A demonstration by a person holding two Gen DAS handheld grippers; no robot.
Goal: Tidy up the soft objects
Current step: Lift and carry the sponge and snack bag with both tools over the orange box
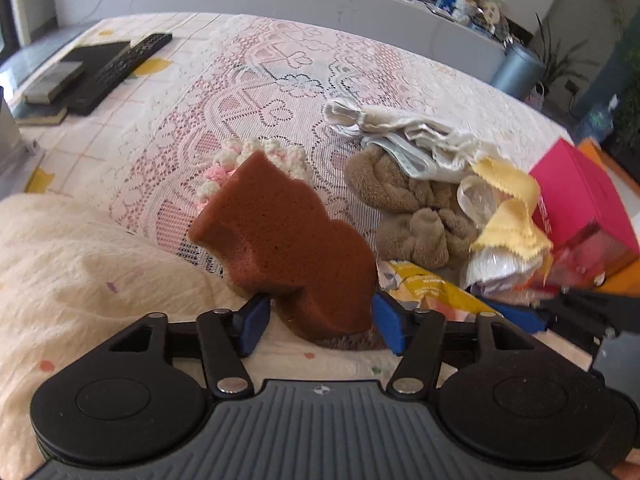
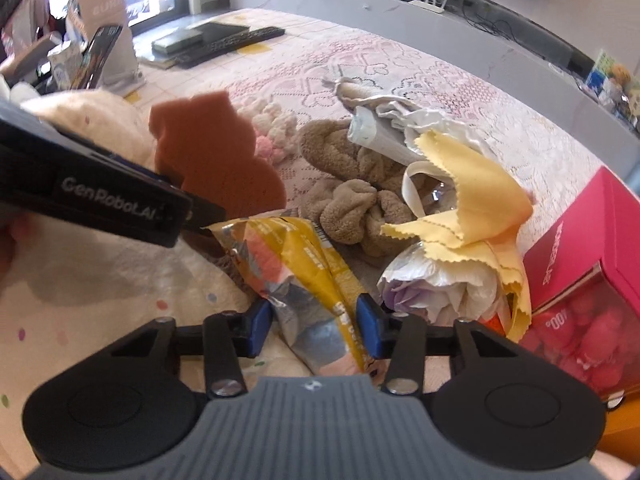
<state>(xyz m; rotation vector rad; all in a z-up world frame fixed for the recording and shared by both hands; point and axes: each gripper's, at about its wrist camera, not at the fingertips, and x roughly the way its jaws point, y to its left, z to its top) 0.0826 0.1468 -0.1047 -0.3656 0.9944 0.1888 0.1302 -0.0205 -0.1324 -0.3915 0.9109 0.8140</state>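
Observation:
A brown foam sponge (image 1: 280, 232) stands tilted between the pads of my left gripper (image 1: 320, 324). The jaws are wide, and a narrow gap shows at the left pad (image 1: 254, 324). The sponge's lower end sits on a cream blanket (image 1: 80, 248). In the right wrist view the sponge (image 2: 212, 152) sticks out past the left gripper's black body. My right gripper (image 2: 314, 326) is shut on a crumpled yellow snack wrapper (image 2: 304, 272). Beyond lie a pink-and-white crochet piece (image 1: 248, 156), a brown towel (image 1: 404, 196), a white cloth (image 1: 420, 136) and a yellow cloth (image 2: 476, 196).
A pink box (image 2: 580, 232) stands at the right edge of the lace-covered table (image 1: 280, 68). A remote (image 1: 120, 64) and a dark flat device lie at the far left. Crumpled white paper (image 2: 440, 284) sits beside the wrapper. A grey bench runs behind.

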